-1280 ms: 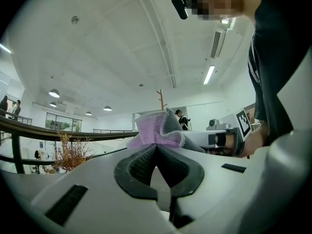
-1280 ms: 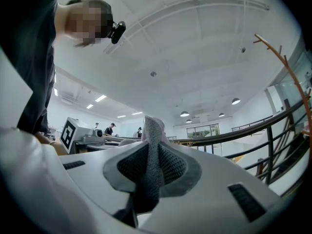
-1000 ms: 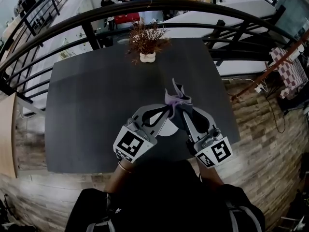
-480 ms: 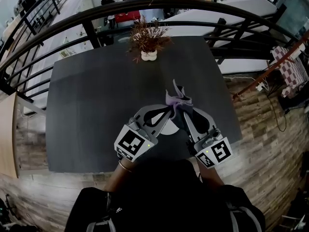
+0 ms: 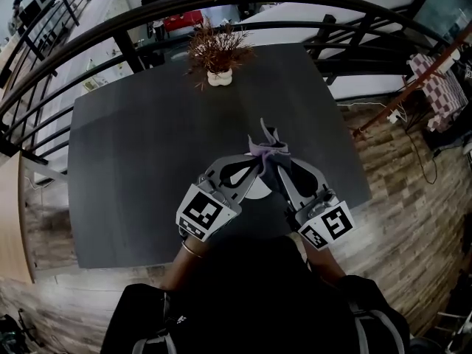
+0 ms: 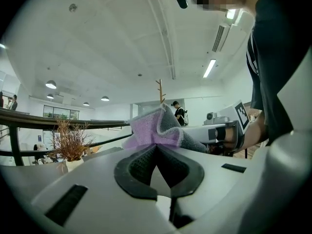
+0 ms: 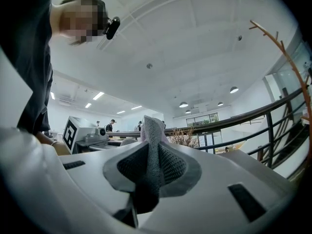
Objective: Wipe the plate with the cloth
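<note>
In the head view, a dark grey rectangular table fills the middle, and a bunch of dry brown twigs in a small white pot stands near its far edge. Nearer to the person, the left gripper reaches in from the lower left, with its cube of square markers close to the person's wrist. In the left gripper view its jaws are closed, and they pinch one edge of a soft cloth that is lilac on one side and grey on the other. The cloth stands up in a small bunch above the two jaw tips, off the table. Just under the grippers lies a white round plate; only a small part of it shows between the grey gripper bodies. I cannot tell whether the cloth touches the plate. The right gripper comes in from the lower right and meets the left one at the cloth. In the right gripper view its jaws are also pressed together on the grey fabric. To the right of the table is a light brown wooden plank floor.
</note>
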Motion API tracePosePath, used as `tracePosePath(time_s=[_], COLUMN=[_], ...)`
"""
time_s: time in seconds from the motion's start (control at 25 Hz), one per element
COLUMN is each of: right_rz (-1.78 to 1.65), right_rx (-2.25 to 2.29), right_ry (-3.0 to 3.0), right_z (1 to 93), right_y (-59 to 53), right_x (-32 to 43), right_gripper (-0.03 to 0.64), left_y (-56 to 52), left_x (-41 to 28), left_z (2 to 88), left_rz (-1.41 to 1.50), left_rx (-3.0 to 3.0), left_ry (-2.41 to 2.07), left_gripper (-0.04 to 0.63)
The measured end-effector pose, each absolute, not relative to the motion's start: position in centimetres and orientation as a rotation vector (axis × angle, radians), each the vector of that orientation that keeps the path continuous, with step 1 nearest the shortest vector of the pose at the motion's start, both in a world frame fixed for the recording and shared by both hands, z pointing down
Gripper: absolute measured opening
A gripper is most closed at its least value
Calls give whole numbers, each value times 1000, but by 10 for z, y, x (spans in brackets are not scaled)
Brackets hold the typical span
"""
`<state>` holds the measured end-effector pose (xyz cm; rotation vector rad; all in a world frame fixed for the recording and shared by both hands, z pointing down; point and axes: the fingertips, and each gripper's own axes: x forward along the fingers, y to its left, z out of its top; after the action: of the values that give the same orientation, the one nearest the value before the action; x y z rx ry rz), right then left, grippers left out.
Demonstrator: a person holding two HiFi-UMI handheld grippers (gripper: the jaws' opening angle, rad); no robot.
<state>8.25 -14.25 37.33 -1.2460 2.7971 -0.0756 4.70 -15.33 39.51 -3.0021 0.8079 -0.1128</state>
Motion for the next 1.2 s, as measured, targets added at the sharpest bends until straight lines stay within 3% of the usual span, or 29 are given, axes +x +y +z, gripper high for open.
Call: tracePosePath(time_s=[1.2], right_rz=[-293], right_rx=[-1324], right_ry=[2943], right_z=[461], right_y=[-162], right_x=[89], right_gripper=[60], left_y=[-163], left_x=[36], left_z=[513], left_rz=[-285], left_rx=[-3135], left_ry=[910], left_gripper=[3])
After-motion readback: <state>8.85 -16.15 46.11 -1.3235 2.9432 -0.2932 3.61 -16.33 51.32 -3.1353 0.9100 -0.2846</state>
